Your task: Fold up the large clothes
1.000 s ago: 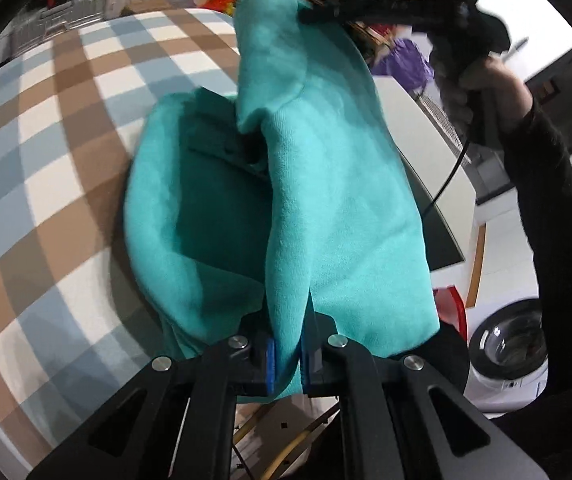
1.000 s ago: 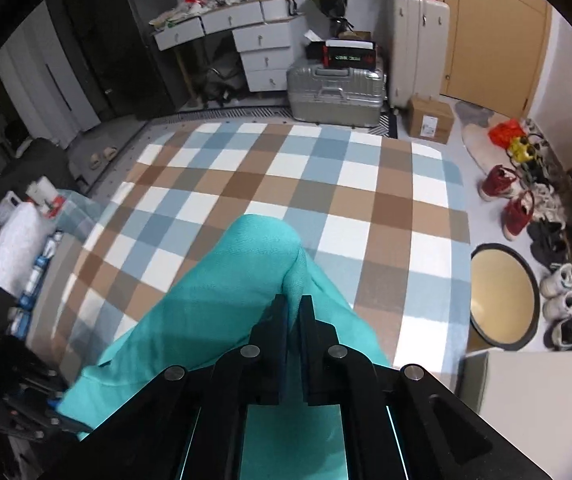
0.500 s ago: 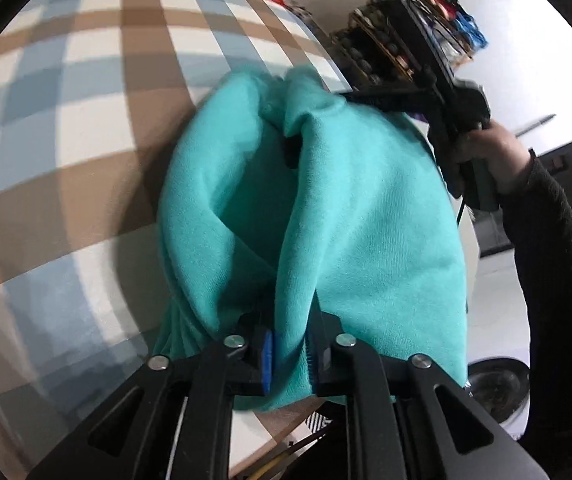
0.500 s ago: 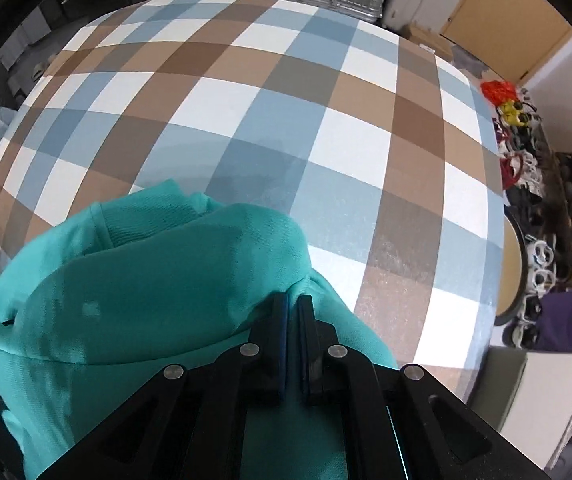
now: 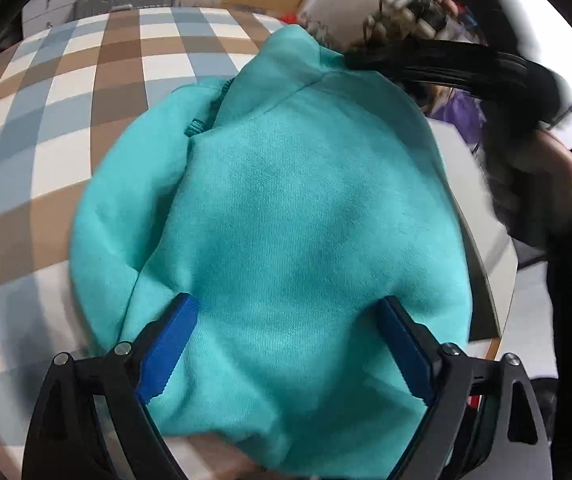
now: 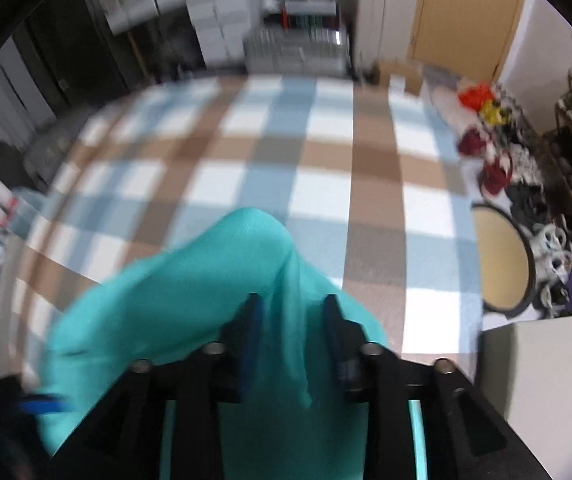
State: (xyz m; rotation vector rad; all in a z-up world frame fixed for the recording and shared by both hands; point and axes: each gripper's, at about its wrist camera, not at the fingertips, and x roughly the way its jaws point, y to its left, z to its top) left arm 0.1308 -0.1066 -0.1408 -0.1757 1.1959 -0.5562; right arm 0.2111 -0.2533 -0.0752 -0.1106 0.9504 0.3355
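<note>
The teal fleece sweatshirt lies bunched on the brown, blue and white checked bench. The left hand-held gripper is opening wide, cloth lying loose between its jaws. The right hand-held gripper is opening narrowly around a fold.

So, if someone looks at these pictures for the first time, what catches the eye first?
The bright teal garment, heaped in the middle of the checked cloth. Then the left gripper, jaws opening wide with blue pads over the fabric, and the right gripper, opening around a raised fold.
</note>
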